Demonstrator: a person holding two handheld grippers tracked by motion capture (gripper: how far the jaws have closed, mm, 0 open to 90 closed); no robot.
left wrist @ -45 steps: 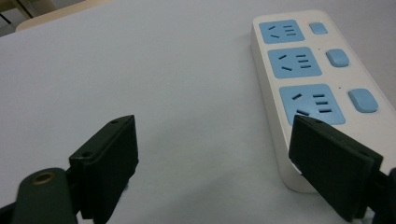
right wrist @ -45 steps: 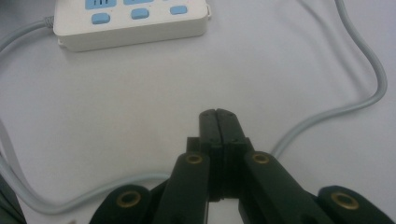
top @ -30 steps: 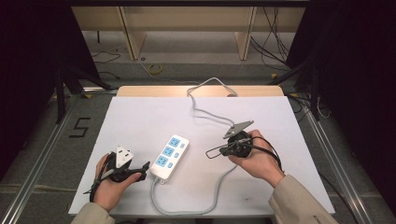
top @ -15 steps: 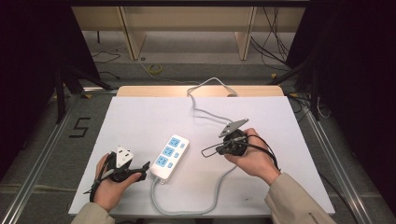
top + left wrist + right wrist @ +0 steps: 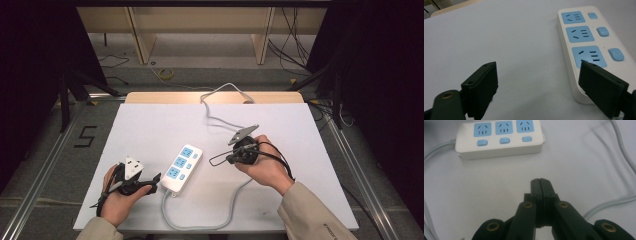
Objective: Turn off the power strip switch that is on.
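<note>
White tabletop (image 5: 150,130) spreads under me, with the power strip (image 5: 181,167) lying near its middle. I hold my left gripper (image 5: 537,92) just beside the strip's near end, jaws spread wide with nothing between them, one jaw overlapping the strip's corner. My right gripper (image 5: 540,185) hovers on the strip's other side, jaws pressed together, empty. Its grey cord (image 5: 621,147) loops past.

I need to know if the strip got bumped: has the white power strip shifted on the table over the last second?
No. The power strip lies at the same angle and the same place on the table, its near end beside the left gripper.
</note>
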